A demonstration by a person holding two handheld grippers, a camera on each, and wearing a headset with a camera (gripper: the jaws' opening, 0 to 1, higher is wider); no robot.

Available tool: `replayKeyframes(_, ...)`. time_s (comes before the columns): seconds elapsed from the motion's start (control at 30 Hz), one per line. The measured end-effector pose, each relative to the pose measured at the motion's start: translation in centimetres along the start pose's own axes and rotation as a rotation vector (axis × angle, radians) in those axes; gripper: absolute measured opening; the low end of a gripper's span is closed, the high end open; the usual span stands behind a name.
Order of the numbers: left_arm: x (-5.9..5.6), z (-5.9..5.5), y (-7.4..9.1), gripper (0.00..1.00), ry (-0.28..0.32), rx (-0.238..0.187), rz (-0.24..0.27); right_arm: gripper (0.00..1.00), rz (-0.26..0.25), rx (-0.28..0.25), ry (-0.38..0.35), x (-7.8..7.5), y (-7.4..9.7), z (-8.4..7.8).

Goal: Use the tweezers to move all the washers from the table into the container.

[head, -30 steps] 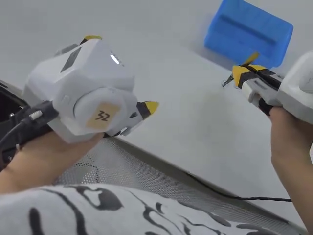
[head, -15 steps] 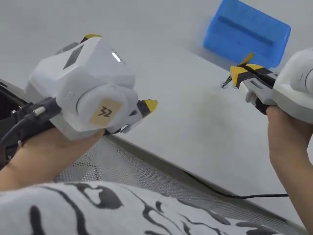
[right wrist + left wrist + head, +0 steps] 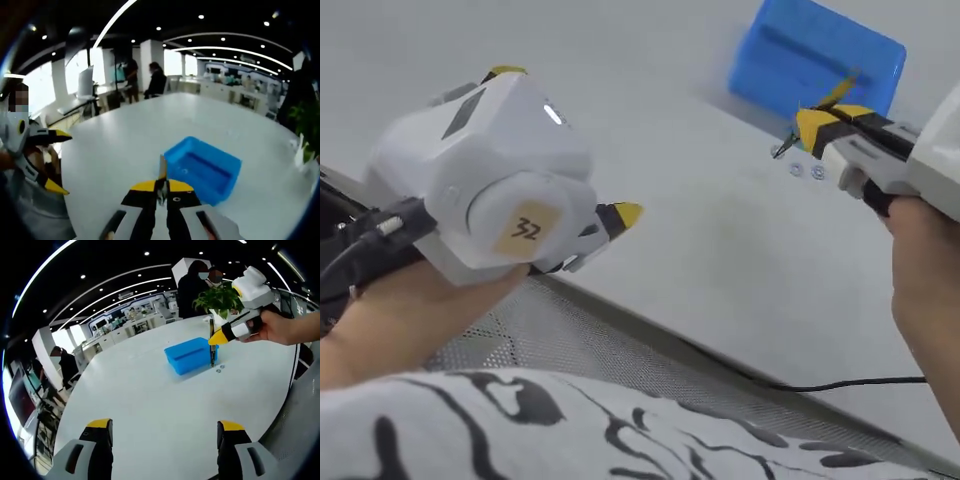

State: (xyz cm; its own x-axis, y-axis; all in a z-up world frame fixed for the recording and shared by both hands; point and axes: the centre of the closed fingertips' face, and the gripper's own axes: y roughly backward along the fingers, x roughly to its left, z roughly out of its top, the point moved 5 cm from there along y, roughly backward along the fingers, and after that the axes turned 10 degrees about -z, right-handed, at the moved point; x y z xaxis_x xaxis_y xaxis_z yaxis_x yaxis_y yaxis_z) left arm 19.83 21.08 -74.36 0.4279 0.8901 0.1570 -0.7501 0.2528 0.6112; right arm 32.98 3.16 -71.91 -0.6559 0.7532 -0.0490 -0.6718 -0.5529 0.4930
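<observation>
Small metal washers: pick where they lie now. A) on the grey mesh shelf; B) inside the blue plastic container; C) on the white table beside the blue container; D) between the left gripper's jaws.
C: the two small metal washers lie on the white table beside the blue plastic container, near the thin metal tweezers.

container (image 3: pixel 817 62): blue matt plastic | table (image 3: pixel 720 230): smooth white, faint sheen | washers (image 3: pixel 807 171): shiny metal | tweezers (image 3: pixel 783 150): metal

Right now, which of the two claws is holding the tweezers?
The right claw, near the blue container; it grips the tweezers, while the left claw stands open.
</observation>
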Motion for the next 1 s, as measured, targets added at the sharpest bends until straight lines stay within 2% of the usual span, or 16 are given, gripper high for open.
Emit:
replayKeyframes(0.17, 0.0, -0.1, 0.0, 0.88, -0.006, 0.005, 0.001, 0.03, -0.024, -0.084, -0.022, -1.5, -0.2, 3.0)
replayKeyframes(0.33, 0.0, -0.1, 0.0, 0.88, -0.008, 0.006, 0.002, 0.03, -0.056, -0.112, -0.016, -3.0, -1.7, 3.9)
replayKeyframes(0.47, -0.1, -0.1, -0.1, 0.88, -0.010, 0.011, 0.001, 0.03, -0.080, -0.111, -0.014, -3.6, -3.0, 3.8)
replayKeyframes(0.57, -0.1, -0.2, -0.1, 0.88, -0.009, 0.014, 0.002, 0.03, -0.088, -0.109, -0.014, -3.8, -3.2, 3.8)
replayKeyframes(0.7, -0.2, -0.1, -0.2, 0.88, -0.016, 0.020, -0.002, 0.03, -0.086, -0.096, -0.016, -4.2, -4.3, 3.5)
replayKeyframes(0.8, -0.3, -0.2, -0.3, 0.88, -0.027, 0.036, -0.010, 0.03, -0.087, -0.083, -0.021, -4.2, -4.9, 3.0)
replayKeyframes(1.0, -0.4, 0.0, -0.3, 0.89, -0.016, 0.027, -0.021, 0.03, -0.089, -0.051, -0.034, -5.0, -7.2, 1.7)
